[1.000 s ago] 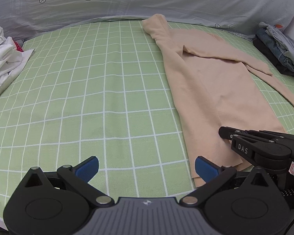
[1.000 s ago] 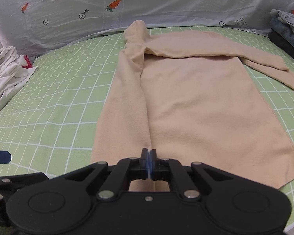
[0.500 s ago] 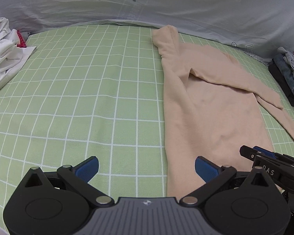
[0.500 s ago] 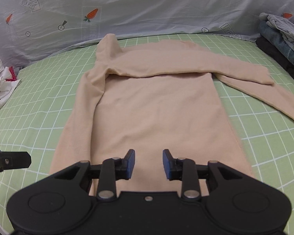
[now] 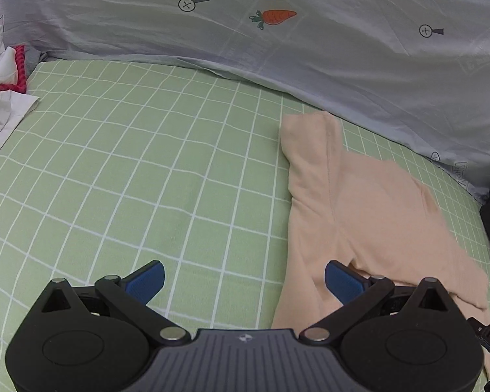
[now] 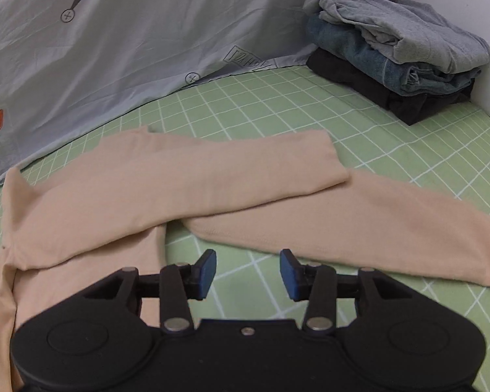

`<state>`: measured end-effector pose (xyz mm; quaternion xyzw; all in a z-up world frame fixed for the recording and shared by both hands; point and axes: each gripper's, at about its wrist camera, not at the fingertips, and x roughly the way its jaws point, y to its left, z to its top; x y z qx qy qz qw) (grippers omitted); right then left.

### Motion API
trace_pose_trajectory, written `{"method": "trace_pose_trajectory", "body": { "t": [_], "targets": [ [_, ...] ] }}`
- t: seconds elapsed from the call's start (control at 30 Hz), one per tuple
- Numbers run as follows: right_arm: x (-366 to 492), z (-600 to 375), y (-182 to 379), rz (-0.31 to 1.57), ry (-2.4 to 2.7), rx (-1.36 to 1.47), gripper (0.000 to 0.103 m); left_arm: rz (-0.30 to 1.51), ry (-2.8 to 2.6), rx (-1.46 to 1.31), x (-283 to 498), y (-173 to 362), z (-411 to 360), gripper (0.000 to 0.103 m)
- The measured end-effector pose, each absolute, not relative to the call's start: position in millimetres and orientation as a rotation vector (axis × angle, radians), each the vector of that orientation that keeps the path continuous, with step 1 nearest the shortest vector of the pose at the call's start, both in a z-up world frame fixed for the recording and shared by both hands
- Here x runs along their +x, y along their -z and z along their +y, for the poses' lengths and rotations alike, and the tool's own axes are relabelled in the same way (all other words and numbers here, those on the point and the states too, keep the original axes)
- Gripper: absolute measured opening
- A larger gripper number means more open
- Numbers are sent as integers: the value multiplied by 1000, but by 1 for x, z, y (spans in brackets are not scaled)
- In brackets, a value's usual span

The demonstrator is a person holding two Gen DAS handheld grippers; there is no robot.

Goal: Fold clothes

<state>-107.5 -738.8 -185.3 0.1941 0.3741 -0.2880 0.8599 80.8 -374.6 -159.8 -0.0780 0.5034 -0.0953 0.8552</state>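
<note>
the peach top (image 6: pixel 121 196) lies flat on the green checked bed (image 5: pixel 147 163) w/ one sleeve folded across the chest and the other sleeve (image 6: pixel 359 222) trailing out to the side, so that's prob the bit left to tuck in. my right hand-held gripper (image 6: pixel 248 272) hangs just short of that loose sleeve, jaws opening w/ nothing btwn them, ready to pinch it. my left hand-held gripper (image 5: pixel 243 282) is spread wide and empty by the top's other edge, and the folded stack (image 6: pixel 398 55) waits in the far corner.
</note>
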Motion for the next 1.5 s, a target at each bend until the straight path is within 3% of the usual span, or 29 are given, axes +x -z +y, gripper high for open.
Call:
{"method": "trace_pose_trajectory", "body": {
  "t": [0.07, 0.1, 0.13, 0.47, 0.57, 0.67, 0.73, 0.77, 0.83, 0.9, 1.17, 1.37, 1.47, 1.5],
  "targets": [
    [-93, -765, 188, 766, 644, 417, 76, 1050, 199, -179, 111, 168, -381, 103],
    [-86, -776, 190, 756, 658, 420, 93, 1043, 201, -184, 125, 172, -384, 103],
    [-81, -786, 193, 749, 667, 418, 102, 1037, 204, -186, 137, 177, -388, 103],
    [-50, -833, 221, 731, 716, 353, 103, 1022, 277, -163, 203, 211, -429, 101],
    [-49, -837, 219, 745, 719, 384, 102, 990, 284, -168, 208, 213, -433, 92],
    [-47, -835, 216, 753, 685, 347, 86, 978, 301, -184, 215, 209, -434, 68],
    [-46, -834, 213, 743, 650, 349, 63, 981, 310, -192, 219, 208, -436, 49],
    [-45, -834, 212, 737, 644, 350, 56, 983, 310, -193, 220, 208, -437, 31],
    [-43, -833, 209, 732, 652, 343, 19, 970, 285, -183, 220, 204, -439, 7],
    [-43, -834, 206, 730, 678, 323, 5, 933, 270, -175, 218, 198, -440, 3],
    [-62, -842, 161, 571, 728, 324, 4, 763, 260, -74, 208, 157, -448, 2],
    [-58, -856, 182, 642, 739, 348, 4, 836, 227, -1, 218, 188, -458, 2],
    [-54, -862, 204, 716, 746, 391, 7, 896, 207, 10, 220, 201, -460, 10],
    [-54, -862, 208, 732, 759, 397, 16, 908, 199, 11, 221, 203, -459, 15]
  ]
}}
